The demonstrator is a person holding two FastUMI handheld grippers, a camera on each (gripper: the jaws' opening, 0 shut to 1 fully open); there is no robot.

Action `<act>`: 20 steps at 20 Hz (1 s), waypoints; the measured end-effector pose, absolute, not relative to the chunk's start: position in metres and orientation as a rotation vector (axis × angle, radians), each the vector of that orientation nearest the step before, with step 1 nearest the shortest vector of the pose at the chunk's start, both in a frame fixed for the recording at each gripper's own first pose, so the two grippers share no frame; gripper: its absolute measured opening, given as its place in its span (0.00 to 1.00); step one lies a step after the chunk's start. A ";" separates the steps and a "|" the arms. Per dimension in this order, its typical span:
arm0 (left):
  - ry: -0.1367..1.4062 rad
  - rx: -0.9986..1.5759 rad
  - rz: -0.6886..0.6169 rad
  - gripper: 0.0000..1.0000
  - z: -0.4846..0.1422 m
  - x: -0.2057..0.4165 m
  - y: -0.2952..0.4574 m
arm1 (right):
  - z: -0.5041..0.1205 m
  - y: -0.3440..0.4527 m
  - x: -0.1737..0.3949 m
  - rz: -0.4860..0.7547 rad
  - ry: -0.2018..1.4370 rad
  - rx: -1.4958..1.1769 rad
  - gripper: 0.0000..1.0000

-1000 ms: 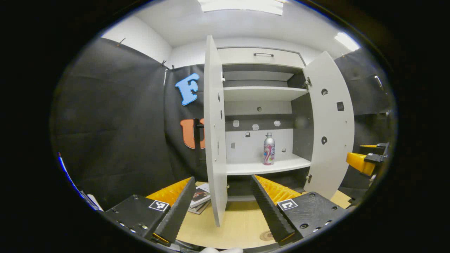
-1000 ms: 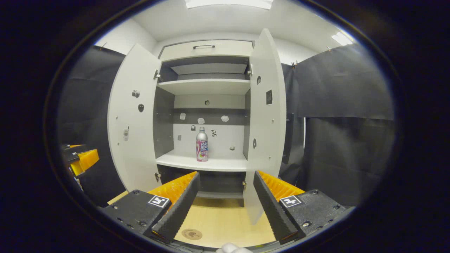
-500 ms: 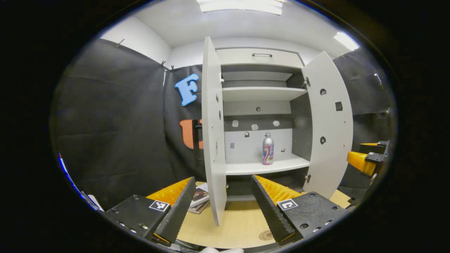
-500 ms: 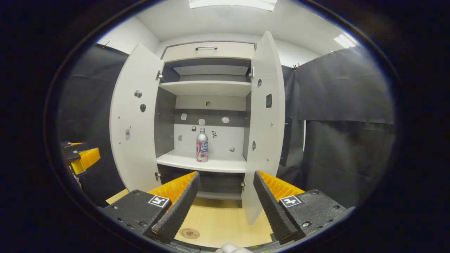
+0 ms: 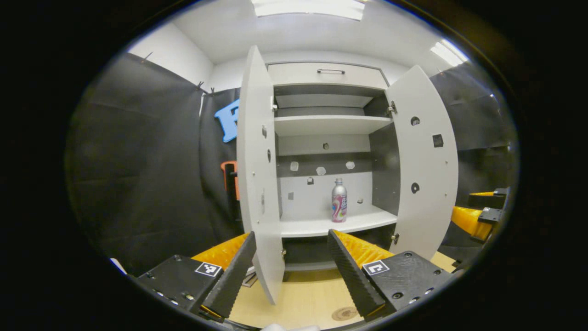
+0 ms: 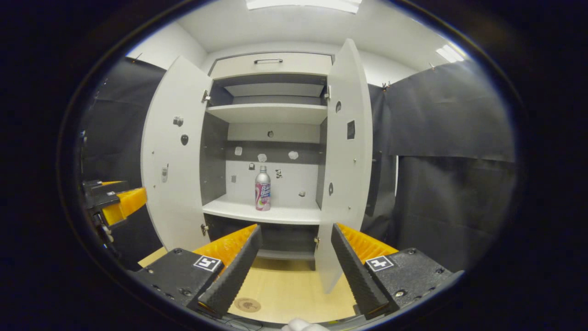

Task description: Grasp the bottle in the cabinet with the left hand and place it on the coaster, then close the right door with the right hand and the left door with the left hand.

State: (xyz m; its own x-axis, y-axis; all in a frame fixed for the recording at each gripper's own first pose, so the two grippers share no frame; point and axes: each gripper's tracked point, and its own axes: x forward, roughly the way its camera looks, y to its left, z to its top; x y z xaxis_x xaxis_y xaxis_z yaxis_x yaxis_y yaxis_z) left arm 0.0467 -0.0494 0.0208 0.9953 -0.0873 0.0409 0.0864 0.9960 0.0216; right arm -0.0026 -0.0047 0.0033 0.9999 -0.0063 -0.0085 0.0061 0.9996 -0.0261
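Here I count one bottle [image 5: 339,201], standing upright on the lower shelf [image 5: 337,225] of the cabinet [image 5: 328,73], well ahead of my two grippers. My left gripper [image 5: 289,271] is spread wide with nothing between its fingers, and my right gripper [image 6: 294,271] is just as wide apart and empty. The cabinet has two doors, and both stand open: the left door [image 5: 257,174] and the right door [image 6: 345,165]. Inside I see two shelves, and one handle [image 5: 330,71] on the top panel. One round coaster [image 6: 247,305] lies on the wooden tabletop [image 6: 294,289] in front of the cabinet. The bottle carries a pink and white label; its writing is too small for me to read. Each gripper body wears two square black-and-white markers.
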 end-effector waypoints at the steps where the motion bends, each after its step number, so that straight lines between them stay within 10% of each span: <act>1: -0.046 0.016 -0.100 0.95 0.025 0.058 -0.059 | 0.005 -0.005 -0.001 -0.003 0.009 -0.028 0.99; 20: -0.064 -0.034 -0.157 0.95 0.027 0.369 -0.214 | 0.028 -0.033 0.051 0.027 0.026 -0.052 0.99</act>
